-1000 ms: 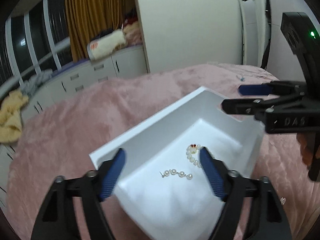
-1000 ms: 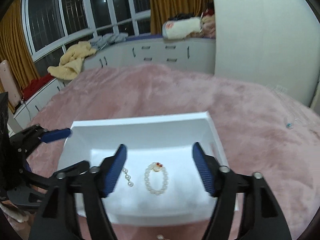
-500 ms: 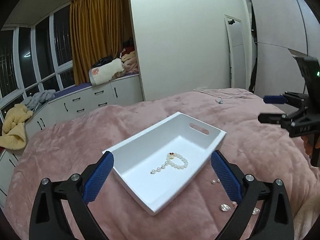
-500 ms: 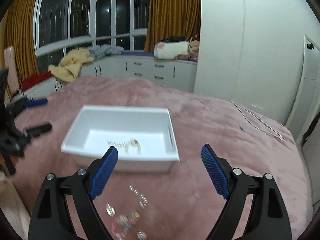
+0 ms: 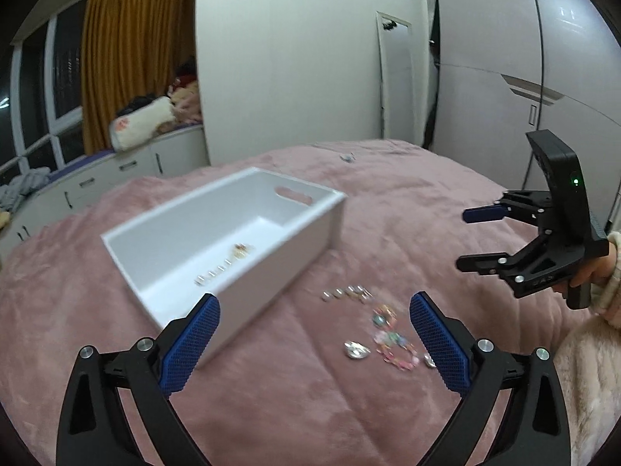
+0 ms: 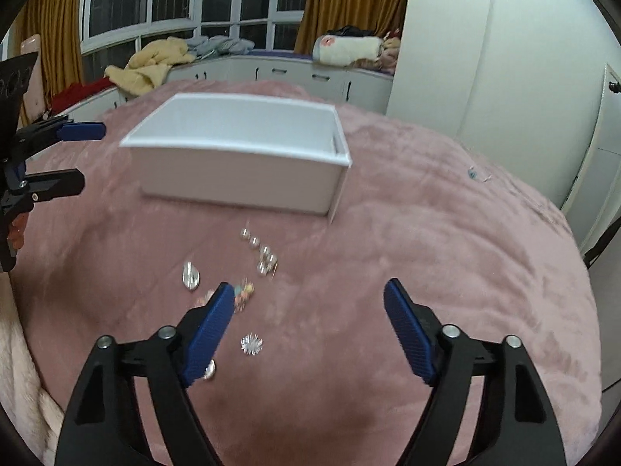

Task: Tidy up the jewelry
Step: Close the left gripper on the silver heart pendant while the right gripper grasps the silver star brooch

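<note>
On top of the pink fuzzy bed (image 5: 388,209) sits a white open-top box (image 5: 248,233) with a slot handle in one end wall, and it's got a pearl bracelet (image 5: 242,250) plus a short pearl strand (image 5: 211,273) lying flat on its floor. Just beside the box, out on the blanket, is the loose jewelry (image 6: 248,268) that's left to sort: a little string of pearly beads (image 6: 260,252), a colourful beaded piece (image 5: 392,334), a silvery drop-shaped bit (image 6: 191,276) and a sparkly star-like brooch (image 6: 251,343), all blurry so I can't say more. Left claw (image 5: 314,345) is spread wide with nothing in it, hovering over the blanket between box and pile. Right claw (image 6: 308,326) is empty too, its jaws closing a little right now, hanging above the pile. My guess is this stuff is super light, slippery and kinda delicate, and it'll sink into the plush, so pinch a strand across its middle and grab the brooch by its edges, gently.
</note>
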### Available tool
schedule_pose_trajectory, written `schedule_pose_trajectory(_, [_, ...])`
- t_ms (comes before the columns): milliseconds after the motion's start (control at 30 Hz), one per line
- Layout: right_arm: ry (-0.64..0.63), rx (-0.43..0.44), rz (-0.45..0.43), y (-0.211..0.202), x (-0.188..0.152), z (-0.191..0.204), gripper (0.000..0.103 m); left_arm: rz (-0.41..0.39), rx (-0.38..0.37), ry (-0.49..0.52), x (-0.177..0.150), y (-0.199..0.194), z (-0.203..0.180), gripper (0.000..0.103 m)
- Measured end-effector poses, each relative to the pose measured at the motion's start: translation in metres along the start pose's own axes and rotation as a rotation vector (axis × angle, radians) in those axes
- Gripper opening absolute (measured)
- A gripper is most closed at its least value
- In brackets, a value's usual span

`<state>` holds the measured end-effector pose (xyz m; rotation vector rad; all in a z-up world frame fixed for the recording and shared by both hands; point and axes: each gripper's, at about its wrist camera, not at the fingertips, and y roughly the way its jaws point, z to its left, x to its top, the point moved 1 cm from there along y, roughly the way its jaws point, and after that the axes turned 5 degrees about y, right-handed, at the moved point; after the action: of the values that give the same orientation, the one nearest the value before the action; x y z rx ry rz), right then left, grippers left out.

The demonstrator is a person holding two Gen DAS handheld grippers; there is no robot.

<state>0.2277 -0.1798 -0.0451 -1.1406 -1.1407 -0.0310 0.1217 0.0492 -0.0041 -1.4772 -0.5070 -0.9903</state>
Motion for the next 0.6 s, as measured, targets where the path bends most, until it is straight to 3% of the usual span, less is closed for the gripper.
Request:
schedule_pose_trajectory(300, [-0.036, 0.061, 0.111, 0.04, -0.038, 0.016, 0.068, 0.091, -0.069, 0.025, -0.027, 0.053, -0.015, 0.099])
schedule_pose_trajectory(533, [-0.054, 0.077, 0.134, 0.051, -0.046, 0.023, 0.065, 0.136, -0.081, 0.047, -0.039, 0.083, -0.022, 0.099])
schedule_pose_trajectory(600, [-0.056, 0.086, 0.145, 0.055, -0.048, 0.024, 0.062, 0.146, -0.087, 0.051, -0.042, 0.092, -0.023, 0.093])
